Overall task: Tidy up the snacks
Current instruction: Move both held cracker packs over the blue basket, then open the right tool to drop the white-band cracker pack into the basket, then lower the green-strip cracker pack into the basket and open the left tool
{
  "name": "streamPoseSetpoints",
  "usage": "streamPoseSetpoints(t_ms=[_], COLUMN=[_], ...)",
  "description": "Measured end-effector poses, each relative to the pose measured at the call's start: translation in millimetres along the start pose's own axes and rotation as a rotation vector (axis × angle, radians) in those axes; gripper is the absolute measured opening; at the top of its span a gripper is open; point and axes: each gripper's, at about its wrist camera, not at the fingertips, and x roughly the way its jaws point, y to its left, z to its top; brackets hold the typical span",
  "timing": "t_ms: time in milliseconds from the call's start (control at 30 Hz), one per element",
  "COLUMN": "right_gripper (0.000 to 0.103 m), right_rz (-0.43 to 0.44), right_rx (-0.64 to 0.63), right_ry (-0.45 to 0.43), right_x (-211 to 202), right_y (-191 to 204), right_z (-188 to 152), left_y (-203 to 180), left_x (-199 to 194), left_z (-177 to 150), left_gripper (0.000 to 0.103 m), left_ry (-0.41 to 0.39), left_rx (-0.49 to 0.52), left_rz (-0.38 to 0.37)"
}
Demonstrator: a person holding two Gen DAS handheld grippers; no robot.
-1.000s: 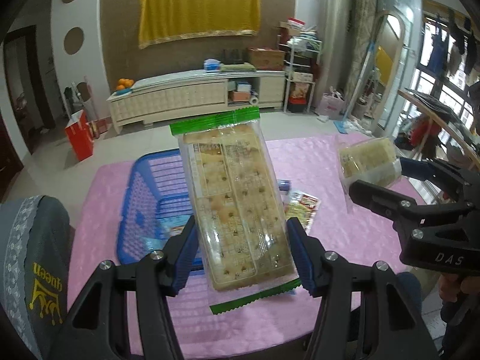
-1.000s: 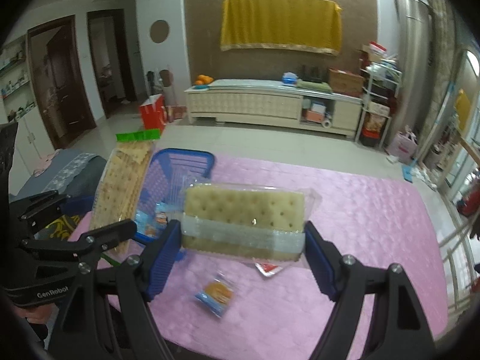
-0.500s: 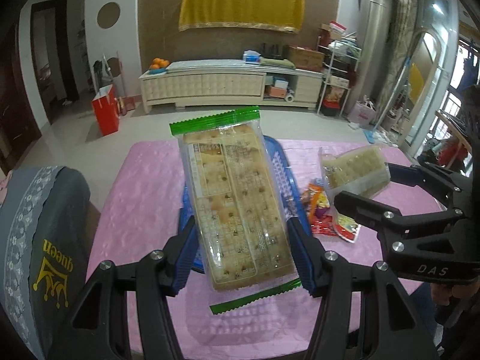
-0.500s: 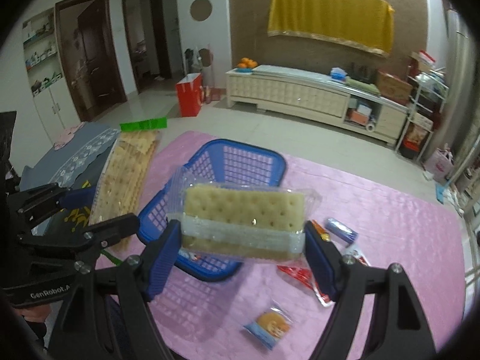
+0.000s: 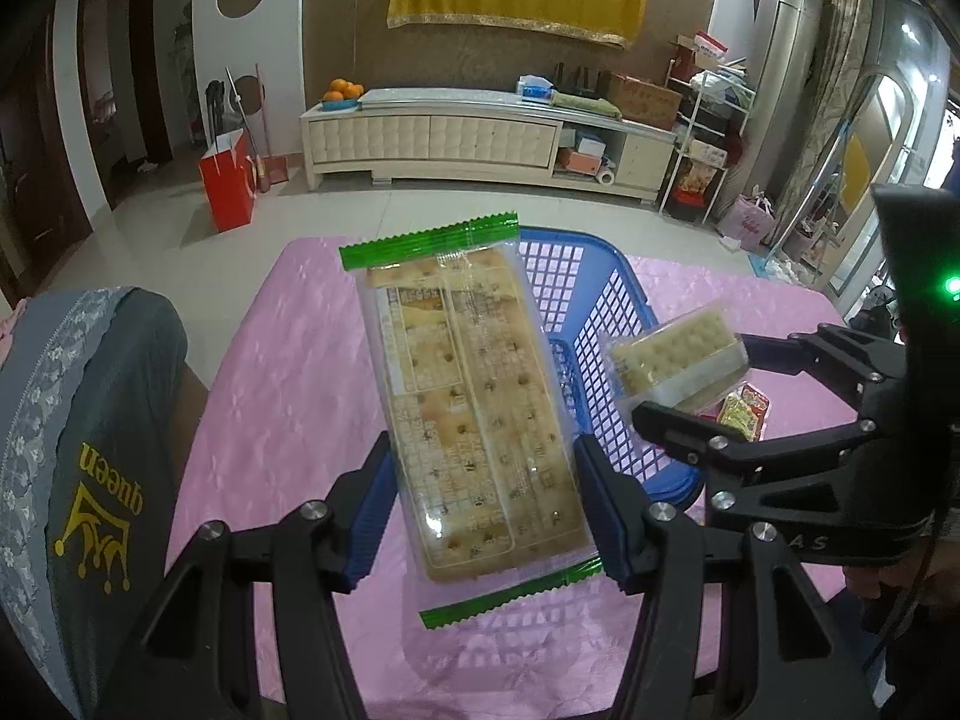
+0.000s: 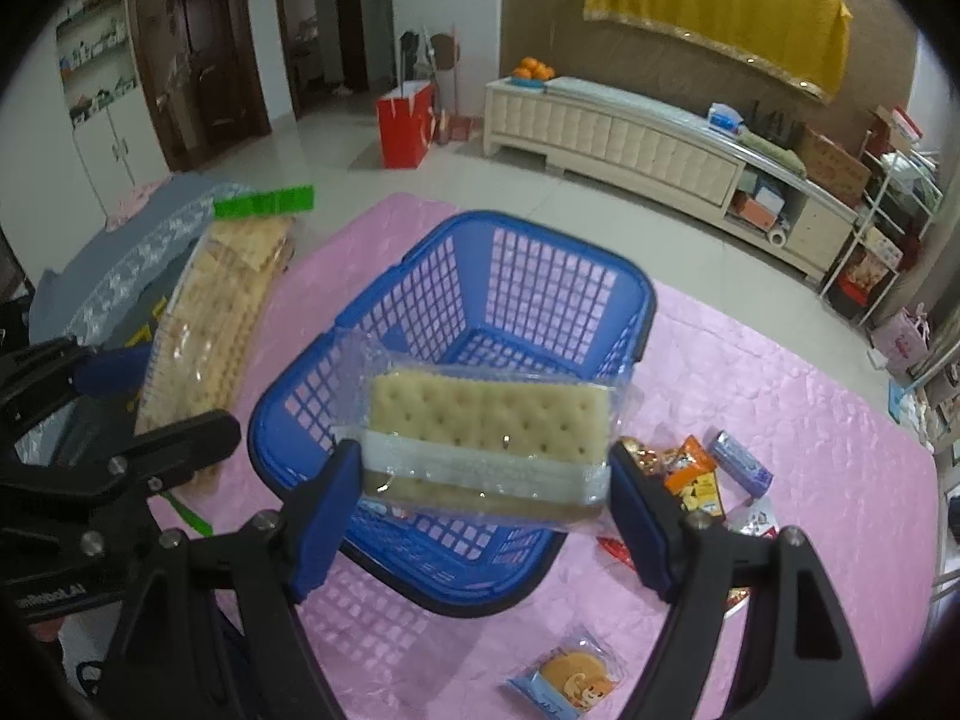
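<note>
Left gripper (image 5: 486,510) is clamped across the width of the long cracker pack (image 5: 468,396), pads on its side edges, so the pack hangs free above the pink tablecloth (image 5: 288,372) by the blue basket (image 6: 522,312); prob. held high for a drop-in. Its long axis runs away from the camera, green end seal (image 5: 429,238) farthest, tilted a bit left. Right gripper (image 6: 486,492) grips the short cracker pack (image 6: 489,426) by its ends, long axis crosswise btwn the jaws, over the basket's near rim. Loose small snacks (image 6: 699,474) lie right of the basket, w/ a cookie packet (image 6: 570,675) nearer.
</note>
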Motion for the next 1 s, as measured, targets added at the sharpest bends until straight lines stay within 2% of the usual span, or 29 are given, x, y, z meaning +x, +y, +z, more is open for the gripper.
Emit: streamPoseSetpoints(t_ms=[200, 300, 467, 733, 1000], right_gripper=[0.086, 0.092, 0.092, 0.092, 0.092], right_rz=[0.044, 0.031, 0.010, -0.005, -0.011], right_rx=[0.037, 0.044, 0.038, 0.077, 0.153], right_ry=[0.045, 0.060, 0.096, 0.043, -0.048], right_x=[13.2, 17.9, 18.7, -8.3, -32.4], right_y=[-2.1, -3.4, 0.0, -7.0, -31.7], right_z=[-0.2, -2.3, -7.7, -15.2, -21.4], left_y=[6.2, 8.0, 8.3, -2.1, -22.5], left_x=[0.6, -1.1, -3.8, -4.6, 6.2], left_z=[-1.9, -3.6, -9.8, -8.7, 0.3], left_gripper=[0.056, 0.056, 0.056, 0.056, 0.056], left_ry=[0.004, 0.004, 0.006, 0.005, 0.011], left_rx=[-0.008, -0.010, -0.012, 0.011, 0.055], left_rz=[-0.007, -0.010, -0.015, -0.035, -0.042])
